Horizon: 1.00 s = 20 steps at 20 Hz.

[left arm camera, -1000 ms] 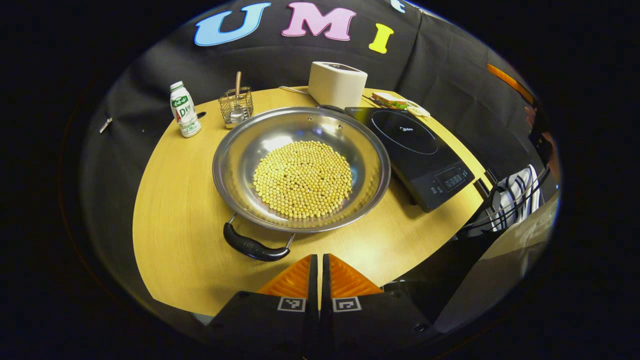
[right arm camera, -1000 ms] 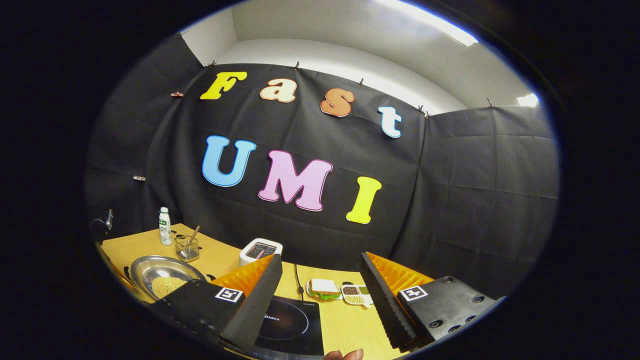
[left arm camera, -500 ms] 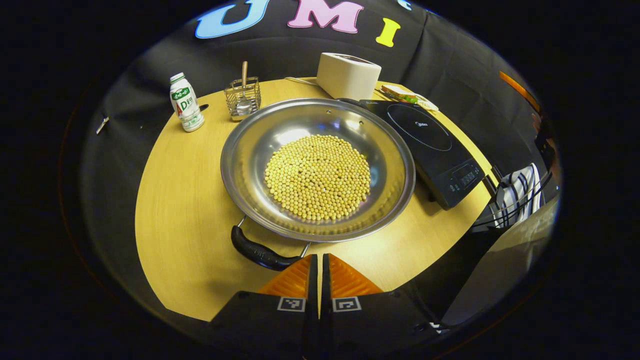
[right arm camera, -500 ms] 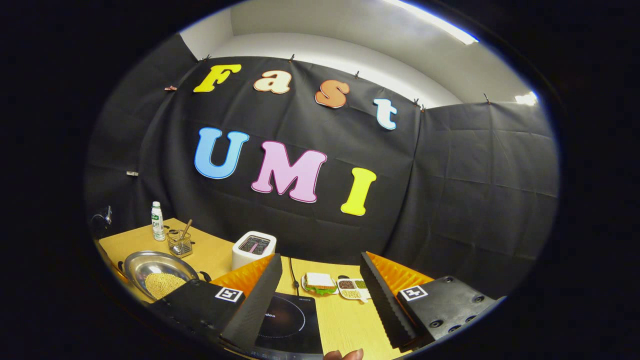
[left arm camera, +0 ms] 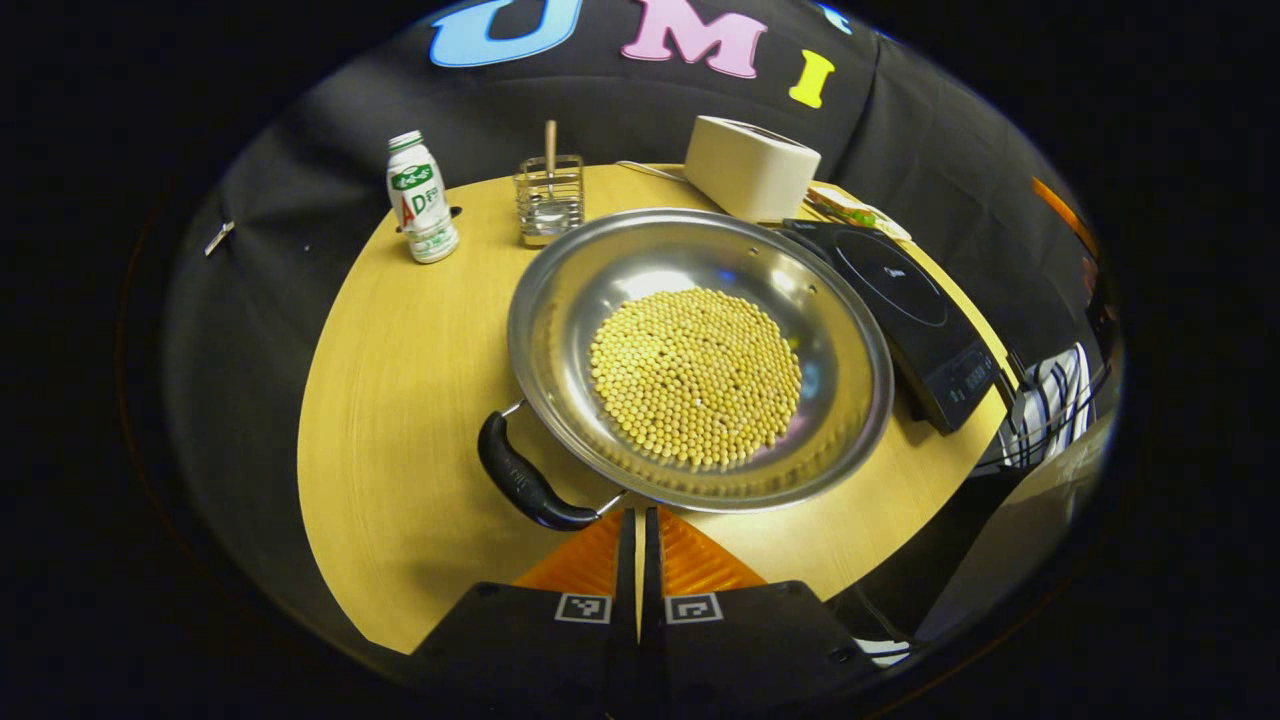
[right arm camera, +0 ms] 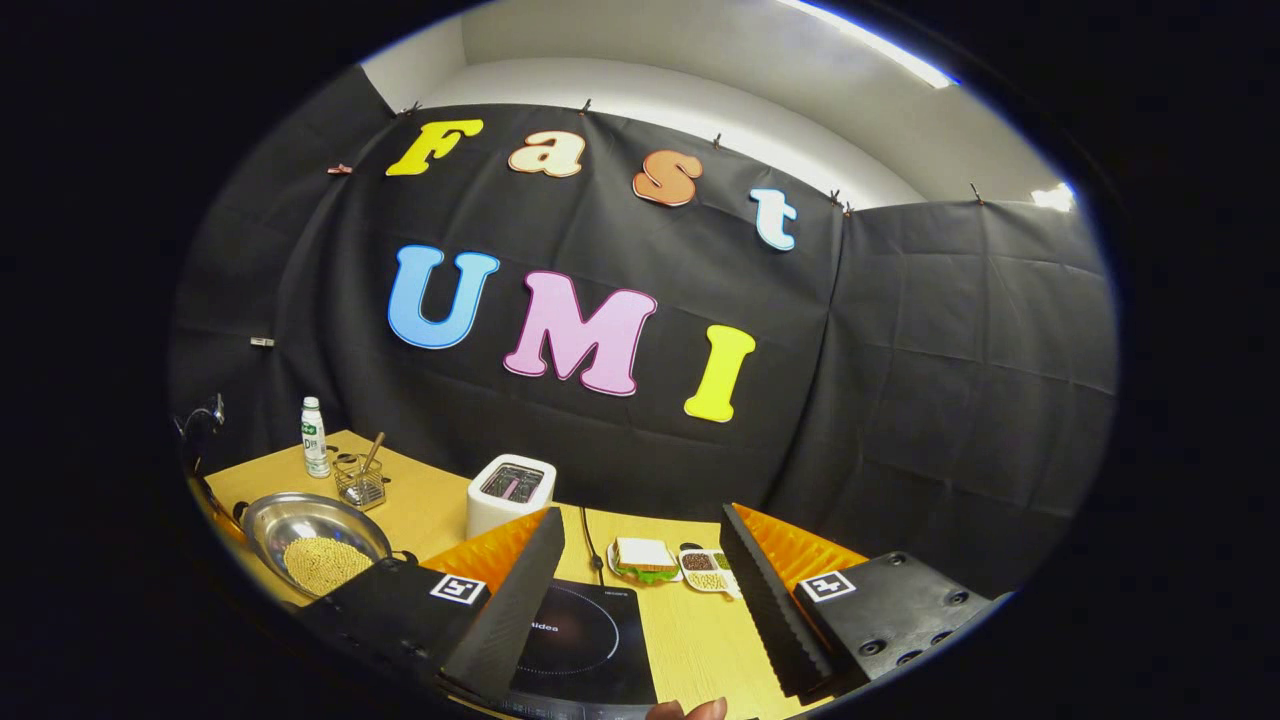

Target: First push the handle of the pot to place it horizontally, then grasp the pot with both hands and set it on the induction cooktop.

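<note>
A wide steel pot [left arm camera: 700, 270] holding several yellow beans [left arm camera: 697, 375] sits on the round wooden table [left arm camera: 400, 400]. Its near black handle [left arm camera: 520, 485] points toward the lower left in the left gripper view. My left gripper [left arm camera: 638, 515] is shut with nothing in it, its tips just right of that handle's near end, beside the pot's rim. The black induction cooktop [left arm camera: 915, 300] lies right of the pot. In the right gripper view my right gripper [right arm camera: 640, 570] is open and held high above the cooktop [right arm camera: 580, 640], with the pot [right arm camera: 310, 525] far off at lower left.
A white bottle [left arm camera: 420, 198], a wire holder with a stick [left arm camera: 548, 198] and a white toaster [left arm camera: 752, 167] stand behind the pot. A sandwich [right arm camera: 642, 556] and a small dish of beans [right arm camera: 708, 580] lie beyond the cooktop. Striped cloth [left arm camera: 1045, 400] hangs past the table's right edge.
My left gripper moved forward and left toward the pot's near handle, so the pot looms larger and sits further right. The right gripper barely shifted and stays open.
</note>
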Each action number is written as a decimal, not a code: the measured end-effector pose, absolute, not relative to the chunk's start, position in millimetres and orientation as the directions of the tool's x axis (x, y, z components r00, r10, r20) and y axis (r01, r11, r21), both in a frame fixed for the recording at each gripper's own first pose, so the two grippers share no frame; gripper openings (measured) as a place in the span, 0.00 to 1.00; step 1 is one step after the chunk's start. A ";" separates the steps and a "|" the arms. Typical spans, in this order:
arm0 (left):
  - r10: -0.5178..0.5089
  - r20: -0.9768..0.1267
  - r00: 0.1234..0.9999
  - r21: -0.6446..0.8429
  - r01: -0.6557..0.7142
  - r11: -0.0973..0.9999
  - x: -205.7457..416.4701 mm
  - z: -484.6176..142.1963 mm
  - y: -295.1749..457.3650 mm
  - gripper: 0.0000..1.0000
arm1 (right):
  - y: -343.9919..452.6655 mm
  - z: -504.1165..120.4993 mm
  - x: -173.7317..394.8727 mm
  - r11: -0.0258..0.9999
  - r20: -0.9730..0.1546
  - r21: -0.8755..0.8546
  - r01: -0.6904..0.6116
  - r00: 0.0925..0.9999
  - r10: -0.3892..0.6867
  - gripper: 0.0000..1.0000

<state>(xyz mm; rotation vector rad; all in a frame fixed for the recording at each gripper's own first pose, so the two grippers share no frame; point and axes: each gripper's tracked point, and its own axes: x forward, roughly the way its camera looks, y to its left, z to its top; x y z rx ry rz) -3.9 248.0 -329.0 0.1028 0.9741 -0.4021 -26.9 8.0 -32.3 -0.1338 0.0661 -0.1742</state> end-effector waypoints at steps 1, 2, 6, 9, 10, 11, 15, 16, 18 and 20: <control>-0.287 -0.817 0.500 -0.102 0.364 0.926 2.2 -328.5 251.6 0.05 | 8.5 -32.3 -27.2 0.976 -0.055 -0.139 0.170 0.982 -0.179 0.97; -0.283 -0.817 0.502 -0.105 0.353 0.930 7.7 -330.0 256.3 0.05 | 8.9 -31.3 -26.5 0.975 -0.057 -0.138 0.174 0.981 -0.183 0.97; -0.240 -0.820 0.519 -0.077 0.316 0.946 31.8 -336.9 282.5 0.05 | 14.7 -33.2 -26.6 0.975 -0.070 -0.137 0.175 0.980 -0.185 0.97; -0.213 -0.822 0.527 -0.060 0.292 0.954 49.2 -340.5 301.2 0.05 | 21.1 -36.7 -28.0 0.975 -0.082 -0.145 0.168 0.980 -0.181 0.98; -0.211 -0.817 0.537 -0.060 0.283 0.957 55.0 -339.8 304.8 0.05 | 22.6 -38.1 -29.2 0.975 -0.085 -0.147 0.165 0.980 -0.179 0.98; -0.206 -0.813 0.544 -0.061 0.273 0.960 61.1 -339.5 307.6 0.05 | 24.5 -38.9 -30.0 0.975 -0.089 -0.149 0.163 0.980 -0.178 0.98; -0.188 -0.807 0.560 -0.048 0.256 0.966 81.9 -341.3 316.7 0.05 | 30.6 -41.8 -31.5 0.975 -0.100 -0.157 0.156 0.980 -0.173 0.98; -0.185 -0.808 0.560 -0.042 0.259 0.965 84.0 -342.2 319.2 0.05 | 32.6 -43.7 -31.0 0.976 -0.106 -0.154 0.153 0.980 -0.170 0.98; -0.176 -0.810 0.559 -0.032 0.257 0.966 89.4 -345.7 322.5 0.05 | 37.7 -45.2 -30.8 0.979 -0.118 -0.141 0.146 0.980 -0.163 0.98; -0.171 -0.807 0.565 -0.034 0.245 0.969 92.3 -347.5 326.1 0.05 | 43.6 -45.8 -29.1 0.981 -0.122 -0.139 0.137 0.980 -0.154 0.98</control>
